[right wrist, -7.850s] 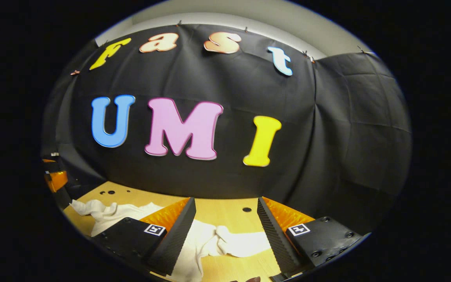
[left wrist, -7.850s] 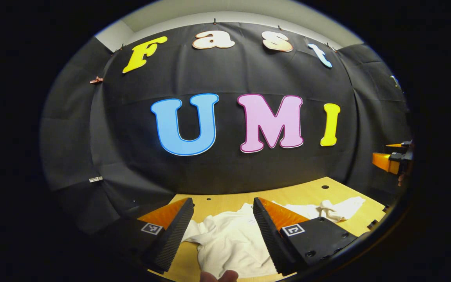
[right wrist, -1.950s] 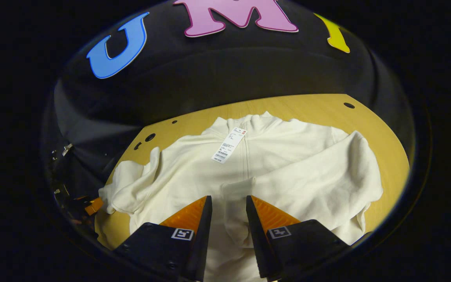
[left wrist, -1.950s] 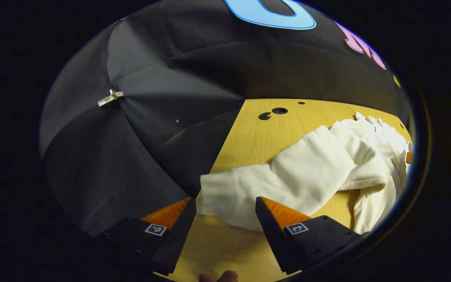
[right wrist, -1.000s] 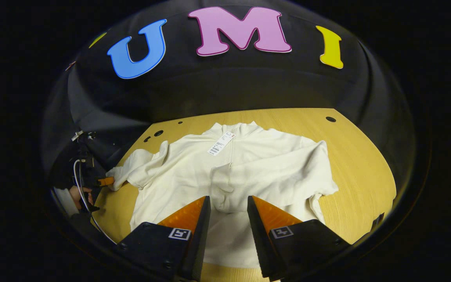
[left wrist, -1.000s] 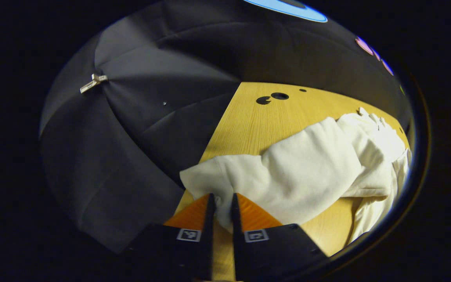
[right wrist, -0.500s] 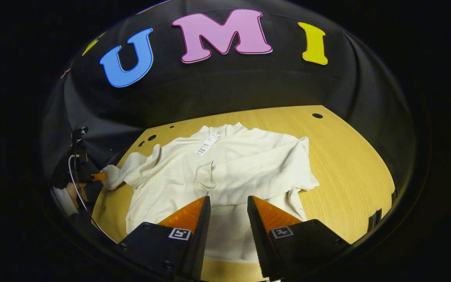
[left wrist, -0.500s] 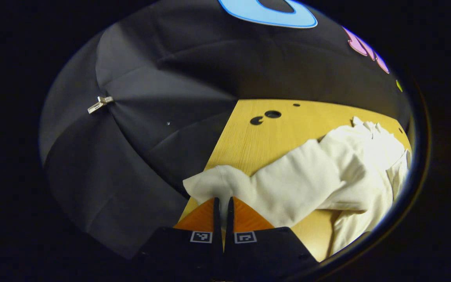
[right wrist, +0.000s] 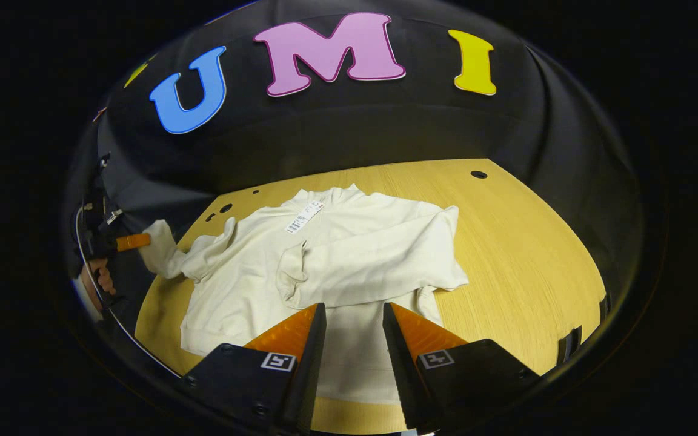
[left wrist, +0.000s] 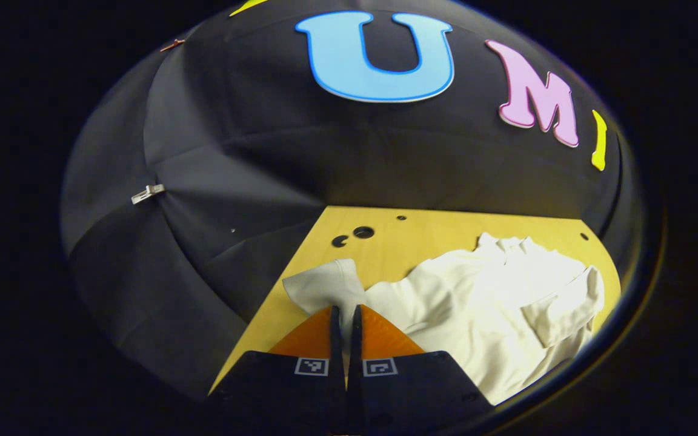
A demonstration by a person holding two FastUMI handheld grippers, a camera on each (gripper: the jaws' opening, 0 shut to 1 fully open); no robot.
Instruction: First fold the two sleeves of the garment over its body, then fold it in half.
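Wooden table (right wrist: 525, 242), black-draped booth: one cream garment (right wrist: 349, 242) lying flat.
Left gripper (left wrist: 344, 315) clamped on left sleeve cuff (left wrist: 325, 290); right gripper (right wrist: 352, 318) parted above hem; right sleeve (right wrist: 373, 266) folded across body.

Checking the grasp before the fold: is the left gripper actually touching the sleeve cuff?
Touching. In the left gripper view, the left gripper is shut on the cuff, cloth pinched between both fingers.

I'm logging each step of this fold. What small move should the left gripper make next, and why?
Probably carry the cuff across onto the body. The left gripper is shut on the left sleeve, which is lifted off the table, while the right sleeve already lies folded over.
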